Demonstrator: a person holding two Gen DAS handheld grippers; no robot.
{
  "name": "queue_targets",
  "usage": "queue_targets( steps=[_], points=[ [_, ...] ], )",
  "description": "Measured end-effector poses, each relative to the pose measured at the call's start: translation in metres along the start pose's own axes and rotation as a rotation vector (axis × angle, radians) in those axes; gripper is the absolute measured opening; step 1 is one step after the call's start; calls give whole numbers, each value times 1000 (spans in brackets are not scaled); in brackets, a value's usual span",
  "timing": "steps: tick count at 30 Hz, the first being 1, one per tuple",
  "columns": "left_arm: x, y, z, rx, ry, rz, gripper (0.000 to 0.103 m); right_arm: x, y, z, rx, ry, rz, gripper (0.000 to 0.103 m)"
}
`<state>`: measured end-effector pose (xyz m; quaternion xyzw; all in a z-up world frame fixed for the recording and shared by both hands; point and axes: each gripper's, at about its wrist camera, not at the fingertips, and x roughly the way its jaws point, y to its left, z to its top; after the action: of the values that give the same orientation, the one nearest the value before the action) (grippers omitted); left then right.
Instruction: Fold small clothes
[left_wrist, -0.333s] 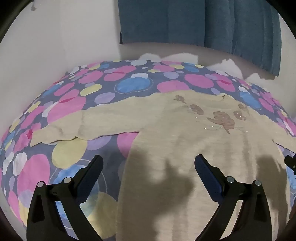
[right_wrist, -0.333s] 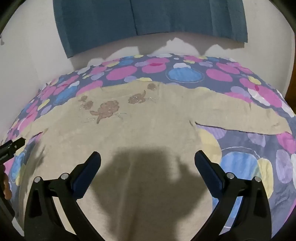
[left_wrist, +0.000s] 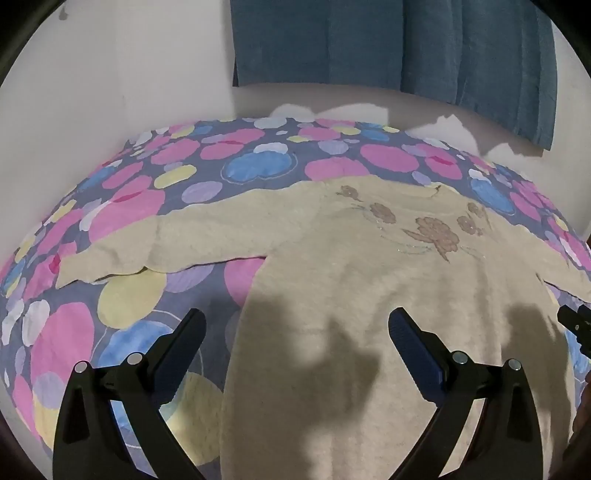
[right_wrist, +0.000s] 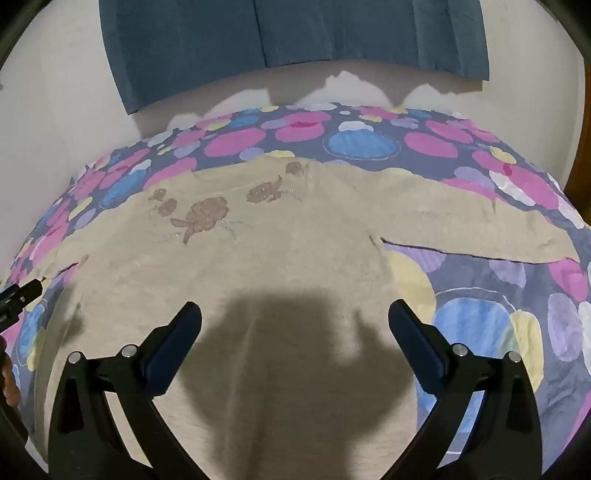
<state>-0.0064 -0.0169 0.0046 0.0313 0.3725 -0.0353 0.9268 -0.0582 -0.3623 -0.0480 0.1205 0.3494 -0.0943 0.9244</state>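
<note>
The beige sweater (left_wrist: 388, 295) lies flat and face up on the bed (left_wrist: 147, 206), which is covered with a sheet printed in pink, blue and yellow spots. Both sleeves are spread outward: the left sleeve (left_wrist: 177, 240) extends across the sheet toward the wall, and the right sleeve (right_wrist: 461, 225) extends toward the opposite edge. Brown flower embroidery (right_wrist: 207, 216) sits on the chest below the neckline.

The left gripper (left_wrist: 295, 332) is positioned above the left side edge of the sweater body. Its fingers (left_wrist: 181, 347) are spread wide and hold nothing.

The right gripper (right_wrist: 295, 325) is positioned above the lower right part of the sweater body. Its fingers (right_wrist: 413, 332) are likewise spread wide and hold nothing.

A blue curtain (right_wrist: 295, 33) hangs on the wall behind the bed.
</note>
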Motion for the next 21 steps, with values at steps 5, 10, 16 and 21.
queue_targets(
  steps=[5, 10, 16, 21],
  points=[
    [-3, 7, -5, 5, -3, -11, 98, -4, 31, -8, 0, 19, -9, 101],
    [-1, 8, -7, -1, 11, -13, 98, -3, 35, -11, 0, 27, -9, 101],
    [-1, 10, -5, -3, 18, -16, 98, -2, 34, -13, -2, 32, -5, 101],
    [-1, 10, -6, -2, 23, -16, 98, 0, 35, -12, -3, 41, -4, 101]
  ],
)
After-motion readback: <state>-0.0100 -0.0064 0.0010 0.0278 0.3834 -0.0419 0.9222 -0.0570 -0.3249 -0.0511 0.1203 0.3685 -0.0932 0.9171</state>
